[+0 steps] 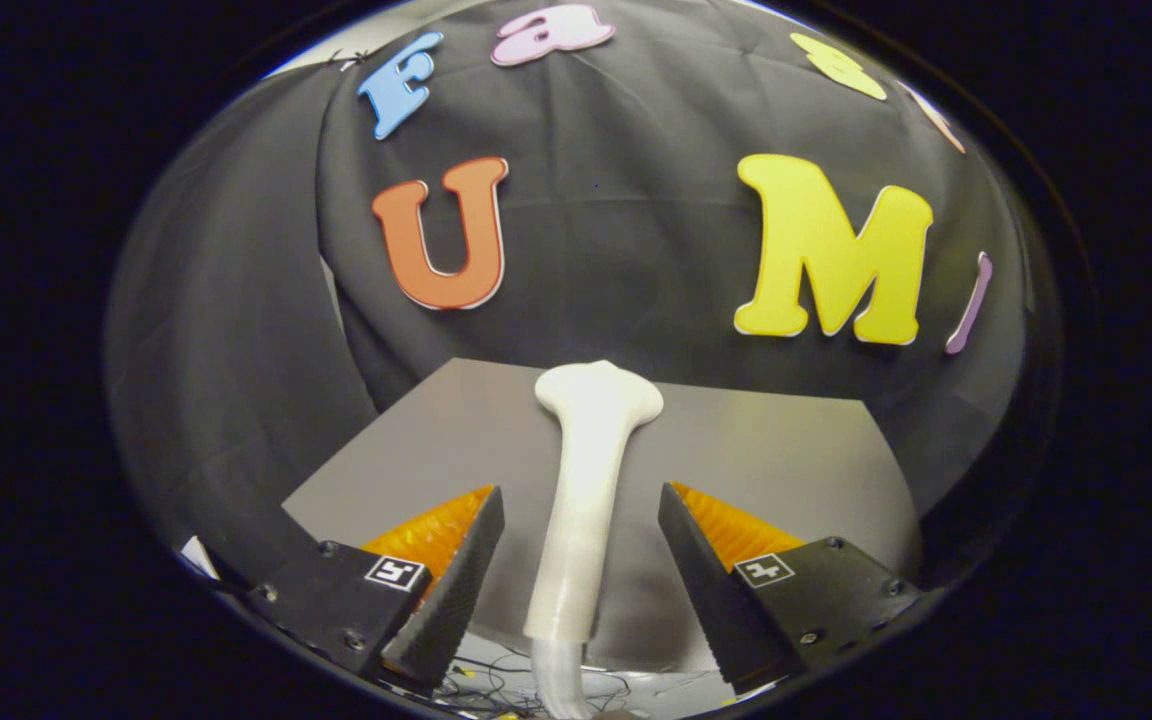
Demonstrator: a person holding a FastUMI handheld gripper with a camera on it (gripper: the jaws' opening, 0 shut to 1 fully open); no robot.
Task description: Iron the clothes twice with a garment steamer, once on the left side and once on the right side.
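Between the wide-open fingers (581, 545), which hold nothing, stands the white steamer (586, 480) on the grey bench (786, 450); I think grabbing comes next, so they must squeeze it.

The camera rides on the gripper (581, 545) and looks forward along its 2 fingers, close over the grey table (786, 450), toward the black cloth wall (626, 230).

White steamer (586, 490), grey table (786, 450)

A grey table (786, 450) carries a white garment steamer (586, 480) lying lengthwise, head at the far end
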